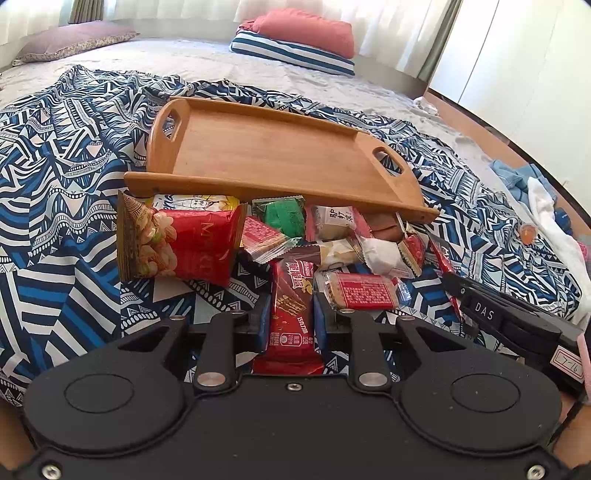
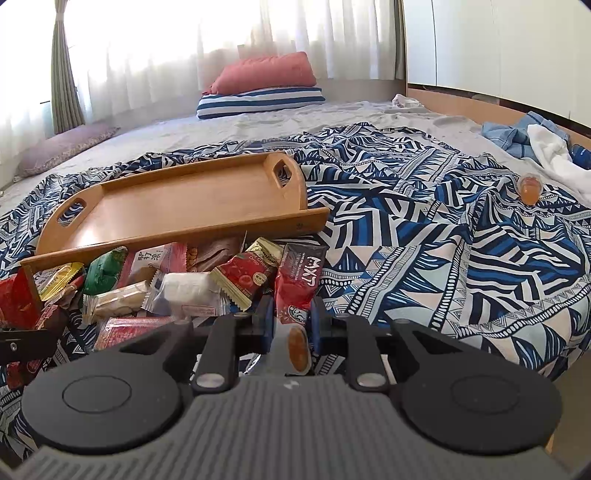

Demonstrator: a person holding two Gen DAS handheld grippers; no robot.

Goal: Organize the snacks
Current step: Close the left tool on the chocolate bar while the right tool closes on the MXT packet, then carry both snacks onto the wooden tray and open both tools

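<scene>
Both grippers tilted down over bed: left gripper [image 1: 290, 314] jaws clamp red wafer bar [image 1: 290, 306]; right gripper [image 2: 291, 317] jaws clamp red sachet [image 2: 299, 280]

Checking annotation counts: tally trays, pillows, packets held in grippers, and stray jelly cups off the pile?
Wooden tray: 1
Pillows: 3 (purple, striped, red)
Held snack packets: 2 (left gripper wafer bar, right gripper red pouch)
Stray jelly cup: 1
Total: 7

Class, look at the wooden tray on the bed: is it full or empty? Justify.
Empty. The wooden tray shows only bare board between its handles, and the snack packets lie heaped on the patterned cloth against its near edge.
</scene>
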